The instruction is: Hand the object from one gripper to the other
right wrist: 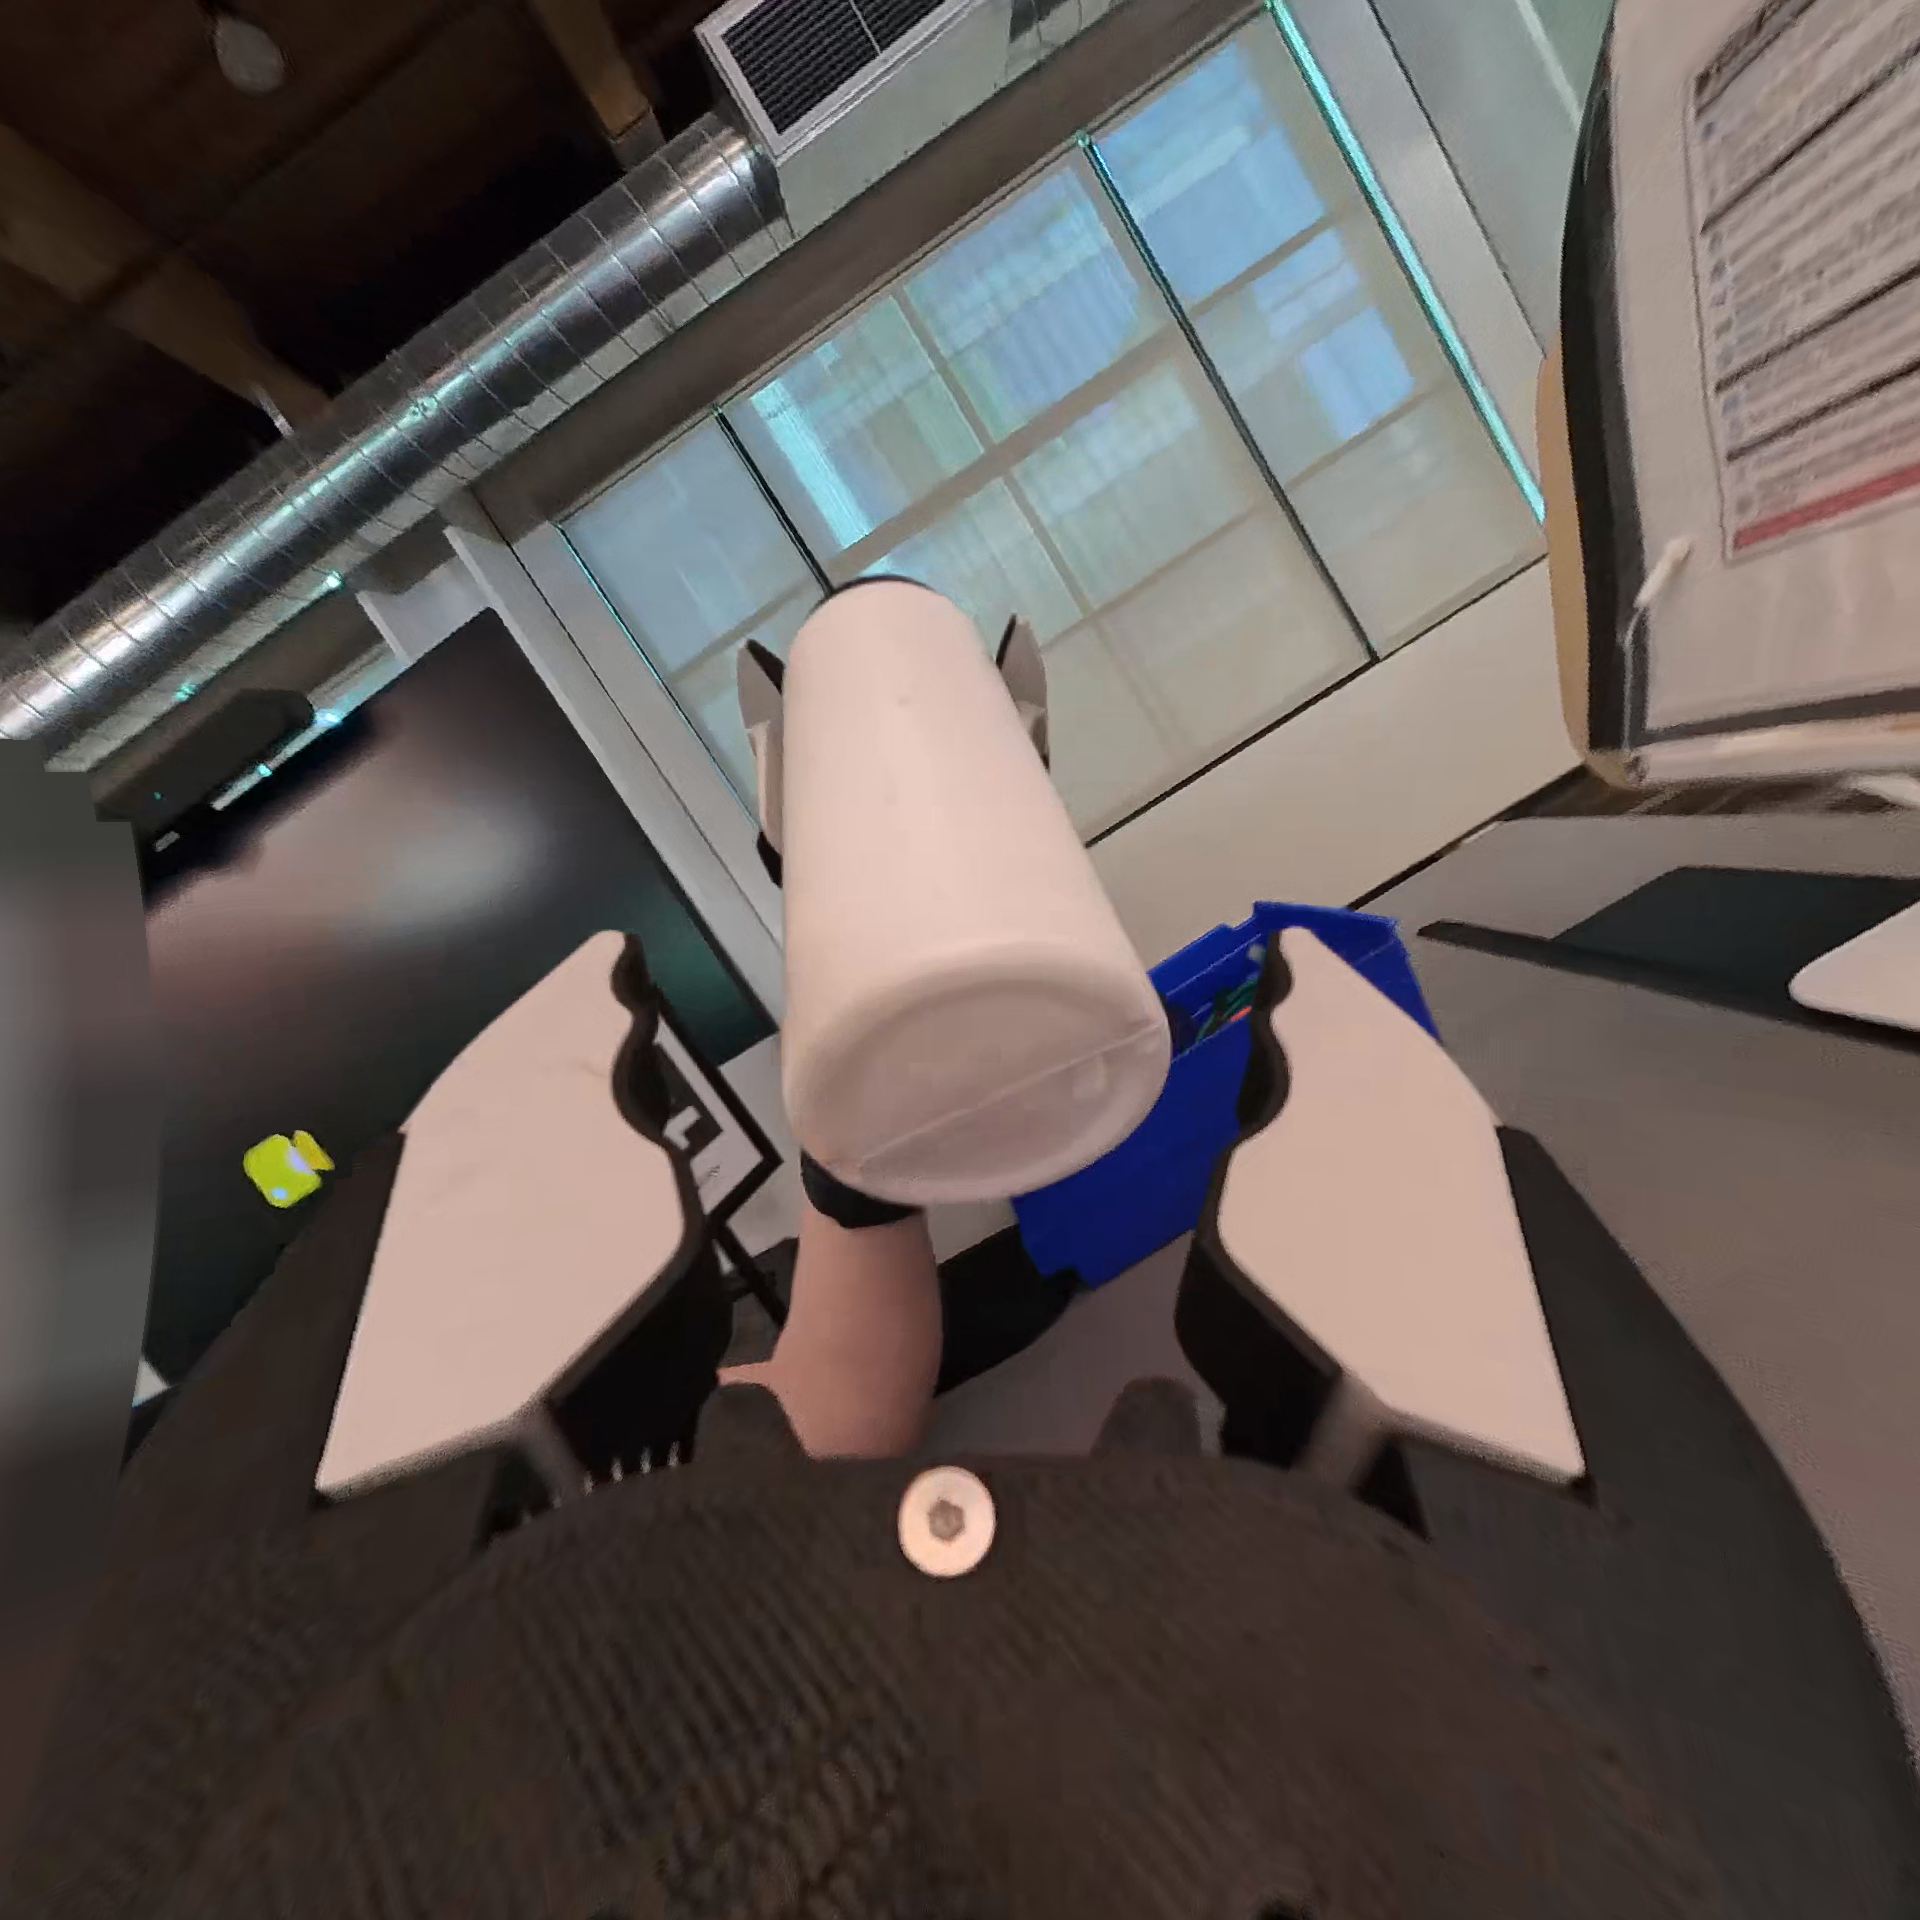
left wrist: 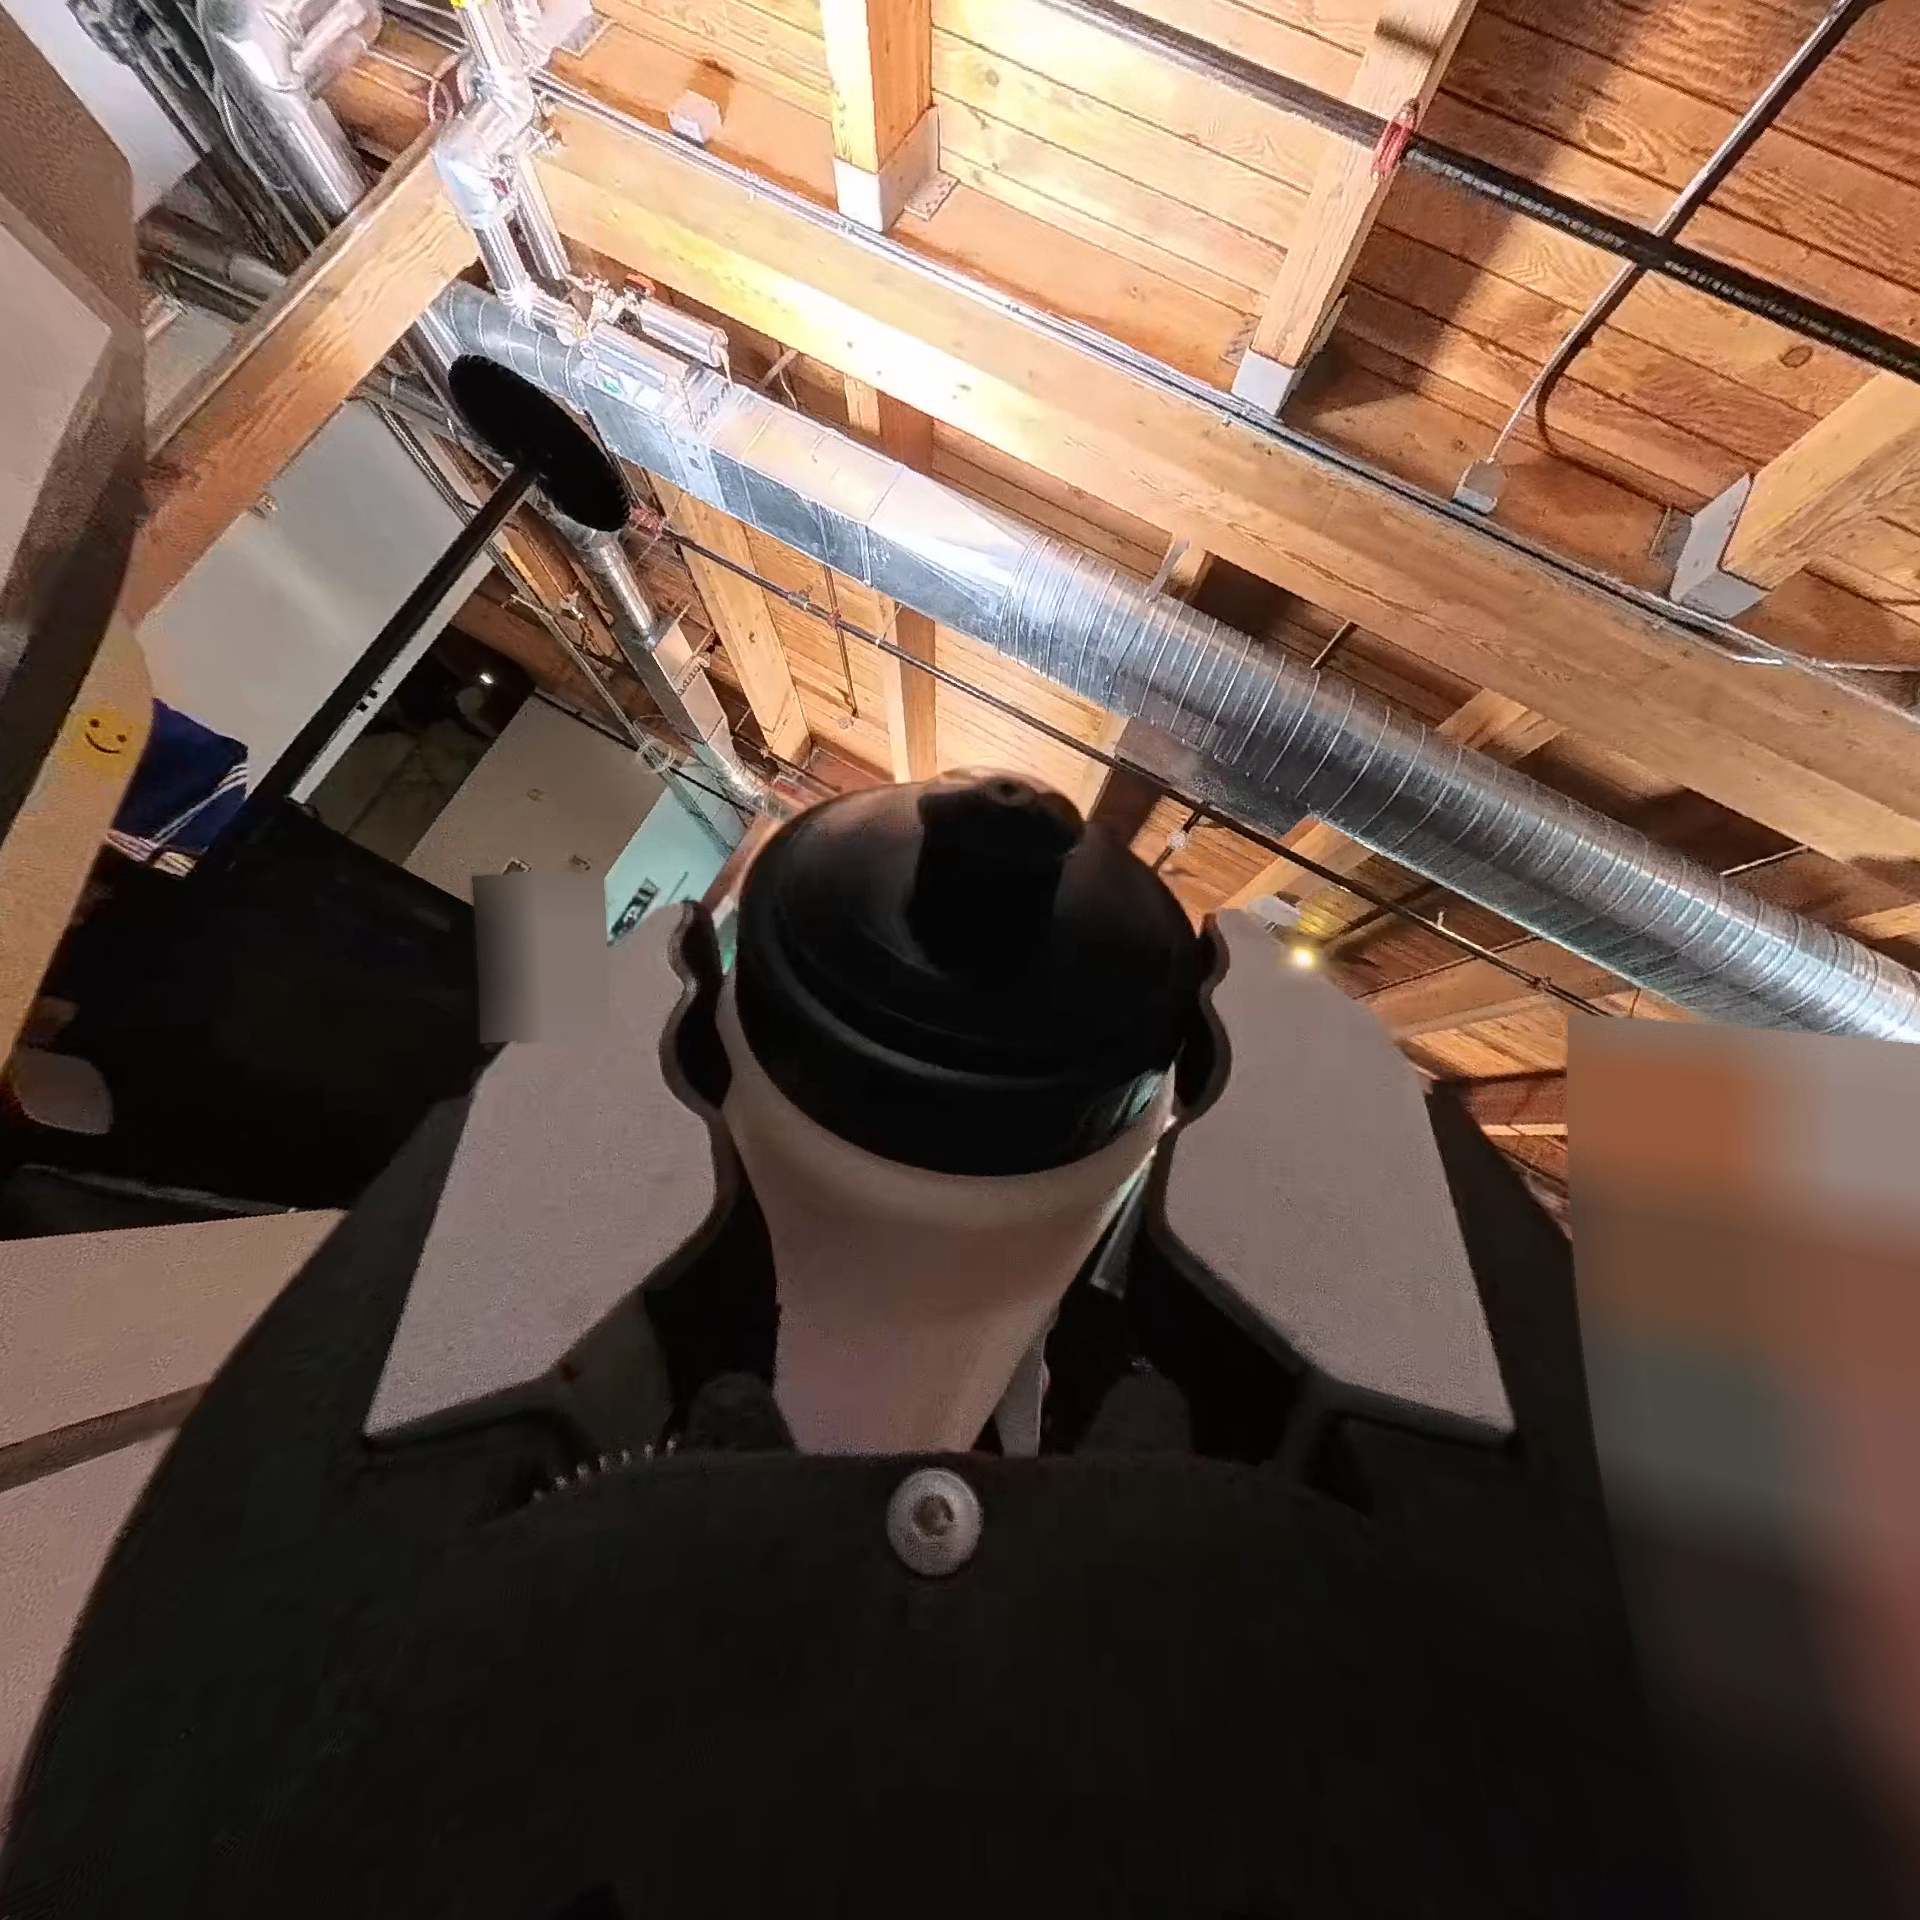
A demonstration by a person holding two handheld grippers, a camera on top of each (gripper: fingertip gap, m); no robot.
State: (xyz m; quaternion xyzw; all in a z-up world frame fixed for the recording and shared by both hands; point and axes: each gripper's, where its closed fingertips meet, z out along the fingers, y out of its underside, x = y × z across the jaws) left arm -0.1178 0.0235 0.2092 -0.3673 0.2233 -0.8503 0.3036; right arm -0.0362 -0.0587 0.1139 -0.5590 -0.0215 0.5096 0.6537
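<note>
Left gripper point(left wrist: 951, 1023): pinching the white bottle point(left wrist: 914, 1247) below its black cap.
Right gripper point(right wrist: 951, 1023): spread wide, seemingly nearing the bottle's base; takeover and release are remaining.

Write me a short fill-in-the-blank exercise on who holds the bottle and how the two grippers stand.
1. The white bottle has a lid of the colour ____.
2. The bottle is clamped near its lid by the ____ gripper.
3. The right gripper has its jaws ____, one on each side of the bottle's base, not touching it.
4. Behind the bottle's base in the right wrist view stands a bin of the colour ____.

Missing words: black; left; open; blue
</note>
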